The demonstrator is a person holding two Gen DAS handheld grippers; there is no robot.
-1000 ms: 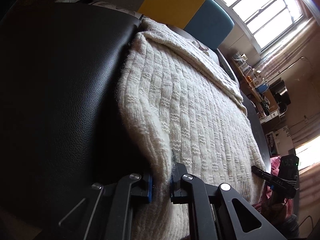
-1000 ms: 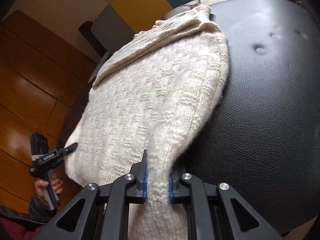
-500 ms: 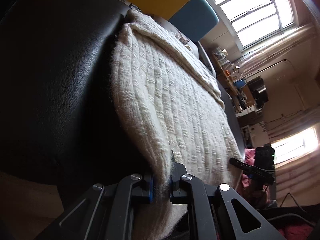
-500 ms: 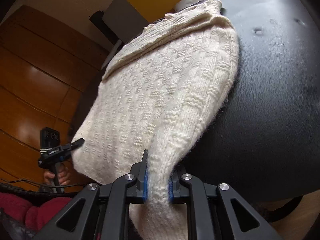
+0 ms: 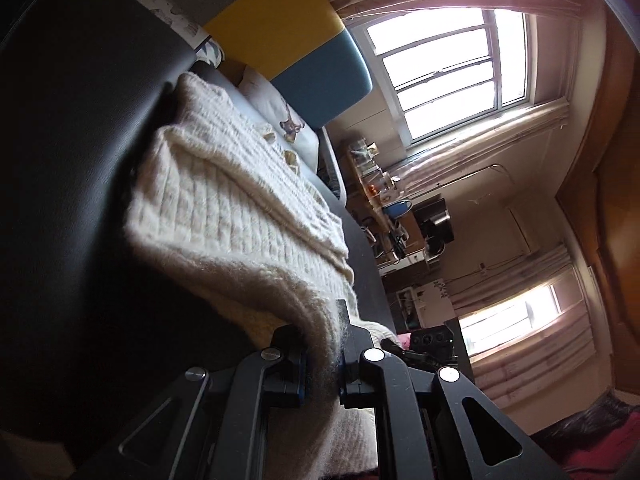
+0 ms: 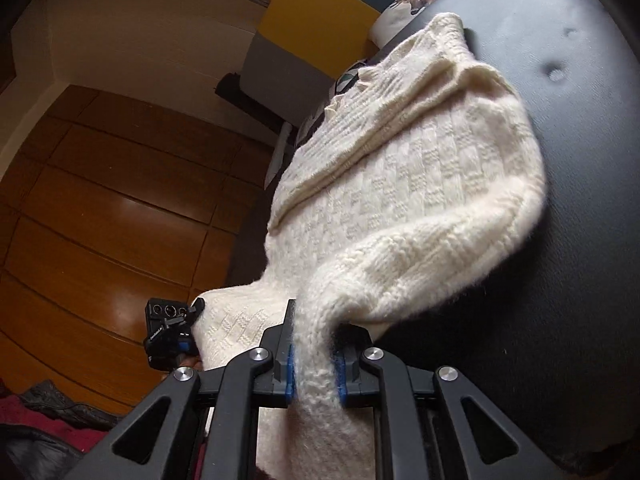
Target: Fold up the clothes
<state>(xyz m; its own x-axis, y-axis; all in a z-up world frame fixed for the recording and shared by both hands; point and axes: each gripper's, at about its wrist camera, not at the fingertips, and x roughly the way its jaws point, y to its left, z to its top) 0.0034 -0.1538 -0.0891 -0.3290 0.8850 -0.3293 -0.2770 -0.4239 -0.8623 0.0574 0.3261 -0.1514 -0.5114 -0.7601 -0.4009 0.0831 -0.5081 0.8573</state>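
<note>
On the left side, the left gripper [image 5: 322, 360] is clamped on the near hem of a cream knitted sweater [image 5: 240, 208], a thick fold of fuzzy wool pinched between its blue-lined fingers [image 5: 298, 376]. The sweater lies spread over a black leather seat [image 5: 80, 160], its far end reaching toward a patterned pillow [image 5: 280, 120] and a headboard [image 5: 288, 36] of yellow and blue panels. Beyond the seat stand a cluttered desk [image 5: 384, 200] and two bright windows [image 5: 448, 72] with pale curtains. Moving rightward, the near edge of the sweater [image 6: 400, 200] sags off the seat between the two tools. The right gripper [image 6: 314, 364] is likewise closed on the sweater's near edge, the wool bunched into a rope between its fingers [image 6: 286, 372] and hanging down past them. In the right wrist view the left gripper [image 6: 170, 334] shows against brown wooden wall panels [image 6: 100, 220], and the tufted leather seat [image 6: 580, 160] fills the right side.
</note>
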